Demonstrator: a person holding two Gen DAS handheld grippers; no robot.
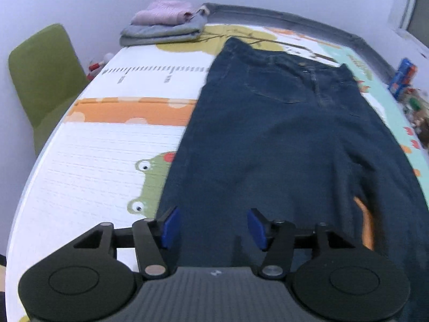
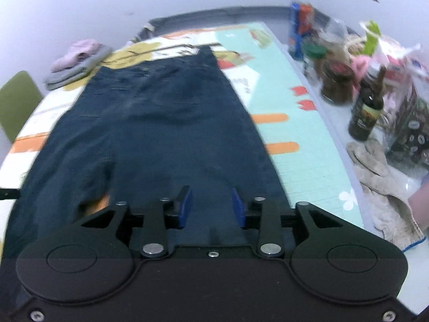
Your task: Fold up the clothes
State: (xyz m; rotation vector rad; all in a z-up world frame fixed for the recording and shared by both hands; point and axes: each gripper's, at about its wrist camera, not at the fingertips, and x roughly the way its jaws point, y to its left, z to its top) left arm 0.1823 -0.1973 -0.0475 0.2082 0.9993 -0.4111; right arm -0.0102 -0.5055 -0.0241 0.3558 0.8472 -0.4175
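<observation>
Dark blue jeans (image 1: pixel 281 139) lie flat on the patterned mat, waistband at the far end, legs running toward me. In the left wrist view my left gripper (image 1: pixel 213 226) hovers above the near part of the left leg, its blue pads (image 1: pixel 170 228) apart with nothing between them. The right wrist view shows the same jeans (image 2: pixel 161 123). My right gripper (image 2: pixel 211 206) hangs over the right leg, its blue pads (image 2: pixel 238 206) parted by a narrower gap, holding no cloth. An orange strip of the mat shows between the two legs.
A folded stack of grey and pink clothes (image 1: pixel 163 25) sits at the far left corner. A green chair (image 1: pixel 45 80) stands left of the table. Jars, a dark bottle (image 2: pixel 367 107), packets and a beige cloth (image 2: pixel 386 187) crowd the right edge. A hand (image 2: pixel 421 204) shows at far right.
</observation>
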